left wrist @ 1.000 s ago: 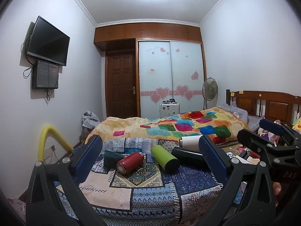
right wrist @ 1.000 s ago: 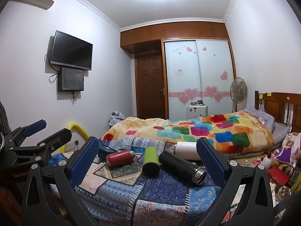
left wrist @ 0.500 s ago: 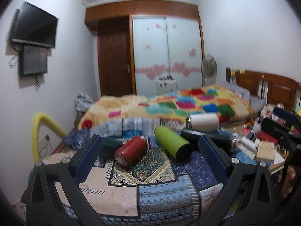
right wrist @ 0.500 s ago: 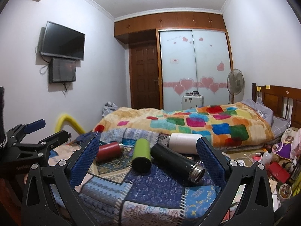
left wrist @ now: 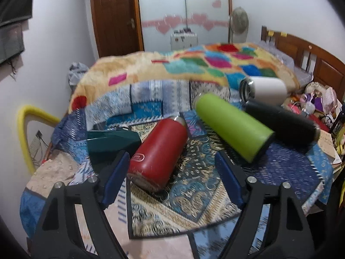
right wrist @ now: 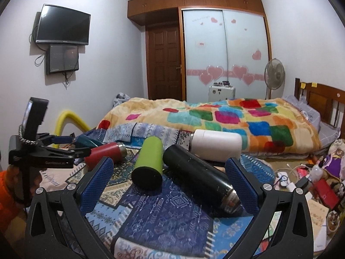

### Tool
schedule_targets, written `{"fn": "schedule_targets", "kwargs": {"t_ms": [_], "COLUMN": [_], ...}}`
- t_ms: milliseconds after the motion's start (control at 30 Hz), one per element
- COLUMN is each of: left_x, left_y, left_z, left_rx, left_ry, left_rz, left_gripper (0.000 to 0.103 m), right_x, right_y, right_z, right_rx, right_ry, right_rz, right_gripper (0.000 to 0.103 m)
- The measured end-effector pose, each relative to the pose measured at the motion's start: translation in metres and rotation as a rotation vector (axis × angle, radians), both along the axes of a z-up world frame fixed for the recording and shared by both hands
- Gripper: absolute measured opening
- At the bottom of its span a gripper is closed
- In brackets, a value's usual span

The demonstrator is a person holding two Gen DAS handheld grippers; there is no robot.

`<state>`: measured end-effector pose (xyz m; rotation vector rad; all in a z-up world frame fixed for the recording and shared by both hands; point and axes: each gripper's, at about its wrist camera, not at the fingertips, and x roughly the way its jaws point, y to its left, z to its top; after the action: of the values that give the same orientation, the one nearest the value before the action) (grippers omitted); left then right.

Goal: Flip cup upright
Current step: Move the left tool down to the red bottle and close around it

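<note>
Several cups lie on their sides on a patterned cloth: a red cup, a green cup, a black cup, a white cup and a dark teal one. My left gripper is open, its fingers straddling the red cup's base just short of it. My right gripper is open and empty, hovering before the green cup and black cup. The red cup, the white cup and the left gripper's body also show in the right wrist view.
A bed with a colourful blanket lies behind the cloth. A yellow tube stands at the left. Clutter with cables and boxes sits at the right. A wardrobe, door and fan stand at the back.
My left gripper has moved forward and down towards the red cup, which now fills the gap between its fingers. My right gripper has drifted slightly closer to the green and black cups.
</note>
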<state>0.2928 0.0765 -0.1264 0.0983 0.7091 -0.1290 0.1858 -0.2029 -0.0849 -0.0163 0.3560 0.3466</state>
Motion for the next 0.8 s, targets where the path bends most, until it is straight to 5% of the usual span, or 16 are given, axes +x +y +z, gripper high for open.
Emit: {"fn": "schedule_targets", "kwargs": {"t_ms": [433, 633, 800], "left_x": [0.056, 0.047, 0.064], "left_y": [0.006, 0.009, 0.000], "left_z": [-0.036, -0.022, -0.031], "left_rx": [0.075, -0.057, 0.001], "left_ry": [0.114, 0.155, 0.217], "left_rz": [-0.046, -0.148, -0.112], "left_gripper": [0.077, 0.076, 0.076], "right_x": [0.037, 0.041, 0.044], "right_y": [0.017, 0.022, 0.024], "right_z": [-0.030, -0.030, -0.028], "right_rx": [-0.021, -0.029, -0.036], "right_ry": [0.095, 0.112, 0.105], "right_rz": [0.048, 0.062, 0.062], "right_gripper": [0.103, 0.103, 0.103]}}
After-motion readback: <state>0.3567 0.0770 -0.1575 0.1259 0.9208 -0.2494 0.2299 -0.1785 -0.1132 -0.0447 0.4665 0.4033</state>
